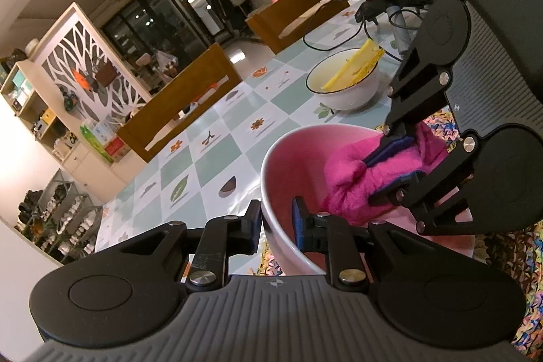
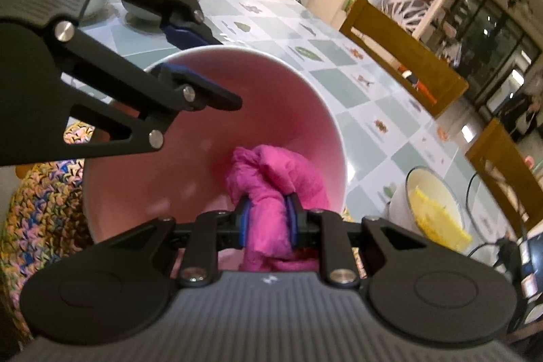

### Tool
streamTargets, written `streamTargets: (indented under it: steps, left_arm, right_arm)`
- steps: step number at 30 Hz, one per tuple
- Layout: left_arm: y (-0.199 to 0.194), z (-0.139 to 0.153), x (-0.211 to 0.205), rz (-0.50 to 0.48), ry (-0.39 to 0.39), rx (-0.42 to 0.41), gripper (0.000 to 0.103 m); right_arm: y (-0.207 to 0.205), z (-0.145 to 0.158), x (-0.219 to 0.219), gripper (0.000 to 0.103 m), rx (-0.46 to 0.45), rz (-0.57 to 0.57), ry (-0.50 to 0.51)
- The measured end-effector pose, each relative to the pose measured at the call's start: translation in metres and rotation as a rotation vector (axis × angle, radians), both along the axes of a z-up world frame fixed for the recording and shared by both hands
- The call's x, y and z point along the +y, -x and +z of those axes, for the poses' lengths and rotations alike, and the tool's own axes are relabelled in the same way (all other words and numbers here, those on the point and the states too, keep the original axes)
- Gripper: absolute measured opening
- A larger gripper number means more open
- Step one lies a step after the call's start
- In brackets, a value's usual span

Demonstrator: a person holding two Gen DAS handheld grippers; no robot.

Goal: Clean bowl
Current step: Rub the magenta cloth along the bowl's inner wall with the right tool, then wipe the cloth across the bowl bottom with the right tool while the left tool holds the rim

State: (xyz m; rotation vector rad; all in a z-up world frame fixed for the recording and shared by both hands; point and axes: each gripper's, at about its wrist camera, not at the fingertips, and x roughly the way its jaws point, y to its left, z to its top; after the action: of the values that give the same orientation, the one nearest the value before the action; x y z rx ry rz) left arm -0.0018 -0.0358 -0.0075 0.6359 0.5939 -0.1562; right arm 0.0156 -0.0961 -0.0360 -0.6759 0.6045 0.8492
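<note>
A round ceramic bowl, white outside and glossy pink inside (image 1: 288, 165), sat tipped on its side toward the right-hand camera on a multicoloured crocheted mat (image 1: 509, 260); the mat lay on a table covered in a pale green and white chequered cloth printed with leaves and flowers (image 1: 210, 158).

In the left wrist view, the left gripper (image 1: 277, 226), black with blue pads, clamped the bowl's rim at about 6 o'clock; one finger (image 1: 253, 226) lay outside the wall and the other pad (image 1: 300, 219) inside, both touching the rim. From 3 o'clock the right gripper (image 1: 398, 165) reached into the bowl, its jaws closed on a crumpled magenta cloth (image 1: 353, 178) that rested against the pink inner wall.

In the right wrist view, the bowl's opening (image 2: 210, 138) filled the centre; the right gripper (image 2: 268, 219) at 6 o'clock pinched the magenta cloth (image 2: 271, 178) between its blue pads, the wad bulging ahead of the fingertips and touching the bowl's lower inside. The left gripper (image 2: 190, 56) entered from 10 o'clock, straddling the far rim.

Toward 1 o'clock in the left view, well apart from the pink bowl, stood a white bowl with a dark rim (image 1: 342, 83) holding a yellow sponge (image 1: 356, 65) propped on its edge; beyond it, a black cable (image 1: 325, 33) trailed across the table. Wooden chairs (image 1: 183, 104) stood along the table's far side; a white cut-out screen (image 1: 85, 63) and a shoe rack (image 1: 61, 216) lay behind them, at 9 o'clock.
</note>
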Motion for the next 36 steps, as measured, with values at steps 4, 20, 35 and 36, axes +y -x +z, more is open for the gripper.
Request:
streamTargets:
  steps: [4, 20, 35, 36]
  left_arm:
    - [-0.004, 0.000, -0.001, 0.018, 0.007, 0.008, 0.021]
    - [-0.002, -0.001, 0.000, 0.108, 0.074, 0.081, 0.039]
    - [0.002, -0.015, 0.021, 0.255, 0.249, 0.250, 0.043]
    - [0.002, -0.015, 0.022, 0.263, 0.258, 0.258, 0.043]
  right_arm:
    - [-0.001, 0.000, -0.005, 0.023, 0.066, -0.029, -0.028]
    - [-0.007, -0.002, -0.021, 0.023, 0.291, -0.155, -0.157]
    - [0.001, -0.002, -0.027, 0.024, 0.329, -0.196, -0.223]
    - [0.002, -0.002, -0.027, 0.024, 0.332, -0.197, -0.226]
